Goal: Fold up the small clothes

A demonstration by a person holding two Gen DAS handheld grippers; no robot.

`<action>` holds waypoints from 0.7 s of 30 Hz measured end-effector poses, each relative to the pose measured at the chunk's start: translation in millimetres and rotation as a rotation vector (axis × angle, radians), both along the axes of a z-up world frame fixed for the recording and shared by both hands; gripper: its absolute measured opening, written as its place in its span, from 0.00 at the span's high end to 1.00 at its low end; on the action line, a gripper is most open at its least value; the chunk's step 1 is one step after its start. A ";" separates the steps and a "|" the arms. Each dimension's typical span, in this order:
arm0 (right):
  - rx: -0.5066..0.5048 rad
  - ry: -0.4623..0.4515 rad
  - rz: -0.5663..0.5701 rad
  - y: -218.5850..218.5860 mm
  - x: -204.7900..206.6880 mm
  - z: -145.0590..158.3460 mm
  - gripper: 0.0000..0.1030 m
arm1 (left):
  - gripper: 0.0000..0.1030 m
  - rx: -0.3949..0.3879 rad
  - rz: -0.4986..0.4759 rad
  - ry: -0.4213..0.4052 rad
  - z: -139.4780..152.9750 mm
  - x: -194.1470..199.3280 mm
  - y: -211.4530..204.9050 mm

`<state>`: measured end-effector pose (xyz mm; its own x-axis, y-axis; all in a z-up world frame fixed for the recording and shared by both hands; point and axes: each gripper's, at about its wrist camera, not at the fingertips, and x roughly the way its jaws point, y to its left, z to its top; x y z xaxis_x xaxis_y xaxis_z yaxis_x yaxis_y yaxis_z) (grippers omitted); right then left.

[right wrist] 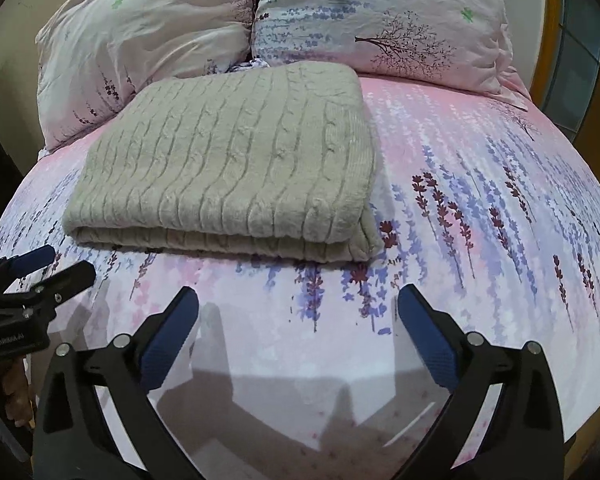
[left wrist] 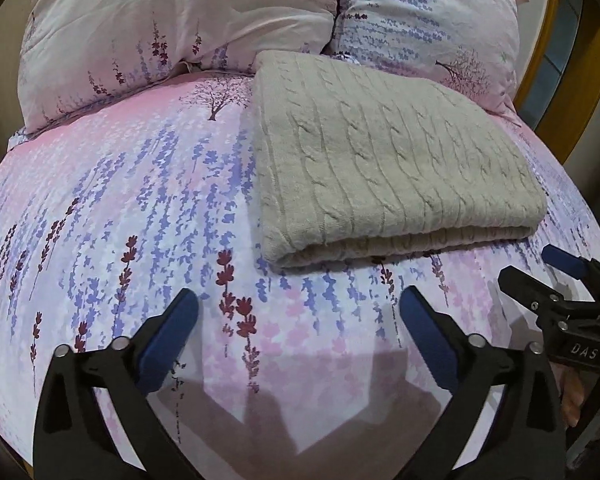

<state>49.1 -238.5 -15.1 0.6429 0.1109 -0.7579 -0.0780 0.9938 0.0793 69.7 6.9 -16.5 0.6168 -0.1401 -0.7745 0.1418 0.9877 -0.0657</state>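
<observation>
A grey cable-knit garment (left wrist: 388, 160) lies folded in a flat rectangle on the bed; it also shows in the right wrist view (right wrist: 236, 160). My left gripper (left wrist: 298, 300) is open and empty, held above the sheet just in front of the garment's near left corner. My right gripper (right wrist: 298, 300) is open and empty, in front of the garment's near right corner. Each gripper shows at the edge of the other's view: the right gripper (left wrist: 540, 268) at the right, the left gripper (right wrist: 60, 266) at the left. Neither touches the garment.
The bed sheet (left wrist: 120, 208) is pink and lavender with a flower print. Two matching pillows (left wrist: 172, 24) (left wrist: 432, 20) lie behind the garment. A wooden headboard edge (left wrist: 556, 92) curves at the far right.
</observation>
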 end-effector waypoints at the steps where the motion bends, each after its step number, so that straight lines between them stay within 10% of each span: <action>1: -0.008 -0.001 0.000 0.9 -0.1 -0.3 0.02 | 0.01 0.009 0.005 -0.002 -0.5 -0.1 -1.5; 21: -0.059 -0.003 -0.031 1.2 4.6 -3.2 0.02 | 0.01 0.078 0.036 0.010 -3.2 1.8 -8.9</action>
<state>53.7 -237.3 -18.3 0.6479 0.0465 -0.7603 -0.0475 0.9987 0.0206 71.6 -2.0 -19.7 0.6123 -0.0573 -0.7886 0.1063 0.9943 0.0103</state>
